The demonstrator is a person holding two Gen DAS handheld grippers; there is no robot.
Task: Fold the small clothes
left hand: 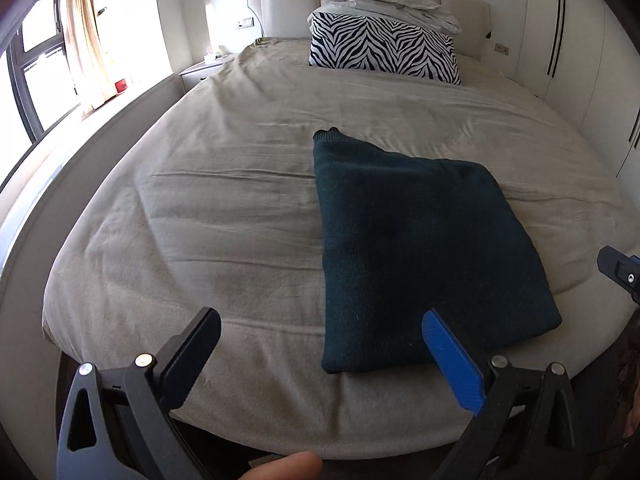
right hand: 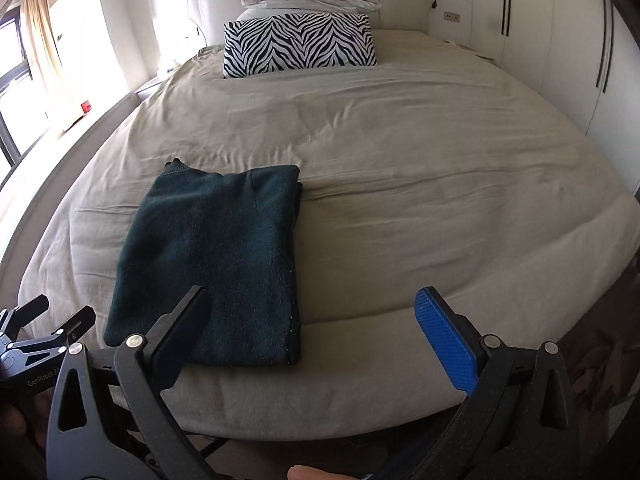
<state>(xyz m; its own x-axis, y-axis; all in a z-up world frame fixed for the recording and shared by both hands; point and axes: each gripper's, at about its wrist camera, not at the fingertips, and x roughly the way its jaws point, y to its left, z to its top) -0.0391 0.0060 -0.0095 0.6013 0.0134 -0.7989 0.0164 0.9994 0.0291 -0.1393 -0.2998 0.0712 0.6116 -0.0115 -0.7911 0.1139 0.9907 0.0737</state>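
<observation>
A dark green knit garment [left hand: 420, 240] lies folded into a rough rectangle on the beige bed [left hand: 224, 216] near the foot edge. It also shows in the right wrist view [right hand: 216, 256]. My left gripper [left hand: 320, 328] is open and empty, held above the foot edge just left of the garment's near corner. My right gripper [right hand: 316, 312] is open and empty, held above the foot edge to the right of the garment. The left gripper shows at the lower left of the right wrist view [right hand: 48, 320]. Part of the right gripper shows at the right edge of the left wrist view [left hand: 620, 272].
A zebra-print pillow [left hand: 384, 48] and a pile of pale bedding [left hand: 392, 4] lie at the headboard. A window with curtains [left hand: 84, 32] is to the left, white wardrobes [left hand: 580, 40] to the right. A nightstand [left hand: 200, 70] stands beside the bed.
</observation>
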